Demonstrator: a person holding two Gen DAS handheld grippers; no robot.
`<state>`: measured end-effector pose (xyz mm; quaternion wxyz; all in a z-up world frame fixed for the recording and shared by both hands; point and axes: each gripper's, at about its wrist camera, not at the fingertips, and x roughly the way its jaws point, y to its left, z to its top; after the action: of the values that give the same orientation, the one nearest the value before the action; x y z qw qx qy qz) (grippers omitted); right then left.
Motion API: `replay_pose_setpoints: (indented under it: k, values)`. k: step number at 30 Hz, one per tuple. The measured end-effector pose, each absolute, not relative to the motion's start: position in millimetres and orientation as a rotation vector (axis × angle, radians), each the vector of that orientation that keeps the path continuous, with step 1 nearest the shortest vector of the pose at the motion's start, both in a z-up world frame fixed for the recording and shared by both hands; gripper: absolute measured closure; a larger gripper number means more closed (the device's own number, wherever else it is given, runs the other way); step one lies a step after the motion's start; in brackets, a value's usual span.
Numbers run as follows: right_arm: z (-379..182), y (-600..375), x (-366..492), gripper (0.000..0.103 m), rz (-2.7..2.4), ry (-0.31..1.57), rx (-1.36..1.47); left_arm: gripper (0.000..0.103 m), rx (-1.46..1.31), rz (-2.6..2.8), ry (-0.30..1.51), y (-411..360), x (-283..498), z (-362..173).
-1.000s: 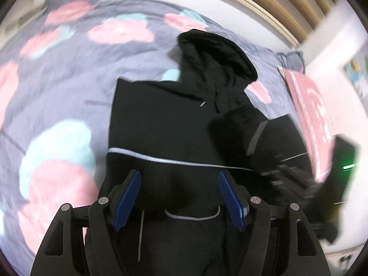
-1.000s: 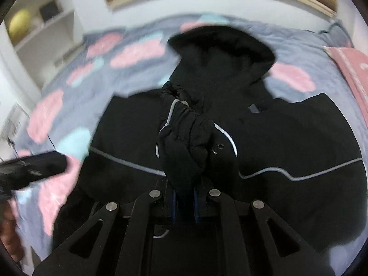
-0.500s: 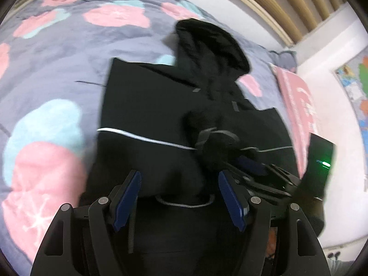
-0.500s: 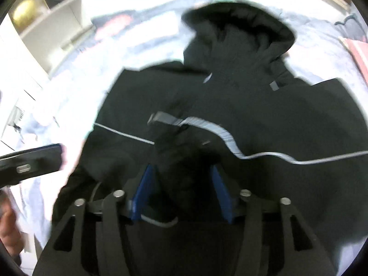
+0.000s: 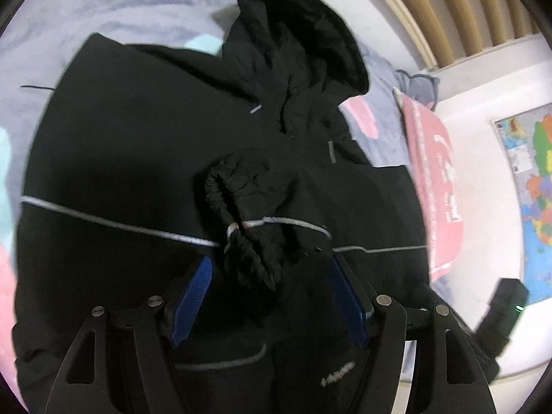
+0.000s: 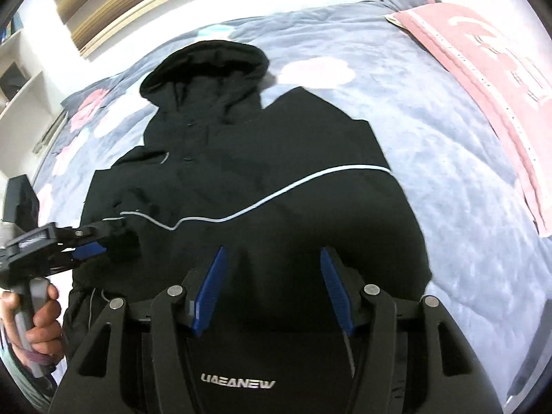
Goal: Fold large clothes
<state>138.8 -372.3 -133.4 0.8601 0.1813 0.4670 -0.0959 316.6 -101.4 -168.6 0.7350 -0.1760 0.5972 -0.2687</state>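
A black hooded jacket (image 5: 138, 145) with a thin reflective stripe lies on the bed, hood toward the headboard; it also shows in the right wrist view (image 6: 276, 158). A bunched sleeve cuff (image 5: 248, 214) lies on its chest, just ahead of my open left gripper (image 5: 272, 293), whose jaws stand wide apart around it without gripping. My right gripper (image 6: 272, 286) is open and empty above the jacket's lower right part. The left gripper shows in the right wrist view (image 6: 89, 245), held by a hand at the left edge.
The bed has a grey cover with pink and teal blotches (image 6: 431, 110). A pink pillow (image 6: 500, 69) lies at the right edge. A slatted wooden headboard (image 5: 431, 10) is behind. A map (image 5: 531, 186) hangs on the right wall; white shelves (image 6: 13, 79) stand at the left.
The right gripper has opened, let go of the sleeve on the jacket's chest and pulled back to the right. The left gripper has moved forward over the dropped cuff, still open.
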Motion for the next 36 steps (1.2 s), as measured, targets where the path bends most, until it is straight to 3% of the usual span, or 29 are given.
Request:
replay_pose_setpoints:
  k: [1,3,11,15,19,23,26,28,29,32,36]
  values:
    - [-133,-372,138,0.044,-0.204,0.979,0.374,0.044,-0.353,-0.560,1.324,-106,319,-174]
    - [-129,-372,136,0.044,-0.223,0.973,0.342,0.086,-0.298,-0.552,1.346,-113,322,-181]
    - [-136,-393,152,0.043,-0.258,0.988,0.357,0.086,-0.440,-0.600,1.064,-33,332,-95]
    - [-174,-385,180,0.044,-0.193,1.082,0.385,0.086,-0.472,-0.526,1.145,8,344,-124]
    - [-210,-376,200,0.039,-0.237,1.169,0.340,0.085,-0.399,-0.426,1.332,10,345,-194]
    - [-198,-375,203,0.038,-0.231,1.202,0.304,0.082,-0.480,-0.439,1.285,22,339,-184]
    - [-169,-374,195,0.038,-0.201,1.152,0.283,0.070,-0.432,-0.412,1.193,31,328,-145]
    - [-150,-371,191,0.038,-0.182,1.096,0.272,0.046,-0.380,-0.424,1.097,33,320,-108]
    - [-143,-367,191,0.037,-0.176,1.071,0.263,0.042,-0.364,-0.436,1.069,30,317,-98]
    - [-154,-357,204,0.037,-0.171,1.099,0.246,0.042,-0.303,-0.521,1.053,1,321,-86]
    - [-199,-347,219,0.038,-0.235,1.194,0.197,0.042,-0.214,-0.540,1.166,-45,334,-133]
